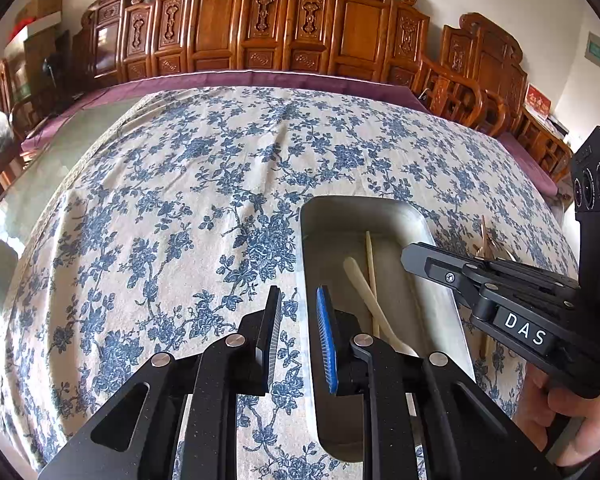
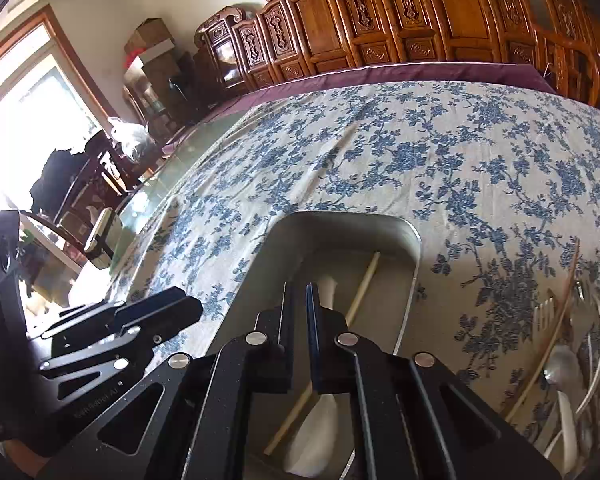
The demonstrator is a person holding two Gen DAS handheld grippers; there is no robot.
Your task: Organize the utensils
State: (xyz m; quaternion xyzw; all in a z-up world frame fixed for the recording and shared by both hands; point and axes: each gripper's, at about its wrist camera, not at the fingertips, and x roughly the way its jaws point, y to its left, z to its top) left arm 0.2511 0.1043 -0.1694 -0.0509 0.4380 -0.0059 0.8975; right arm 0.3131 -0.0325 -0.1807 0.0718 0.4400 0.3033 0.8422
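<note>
Both views are taken from close above a table covered by a flowered cloth [image 1: 188,184], each looking forward and steeply down along its own gripper's fingers. The left wrist view is set just left of a metal tray [image 1: 384,208], whose length runs away from the lens; the right gripper [image 1: 410,254] is seen entering from the right edge. The right wrist view is held directly over the tray [image 2: 414,240], with the left gripper [image 2: 188,300] seen at lower left. Shared by both are the tray, the cloth and the carved wooden screen [image 1: 280,28] along the far wall.
</note>
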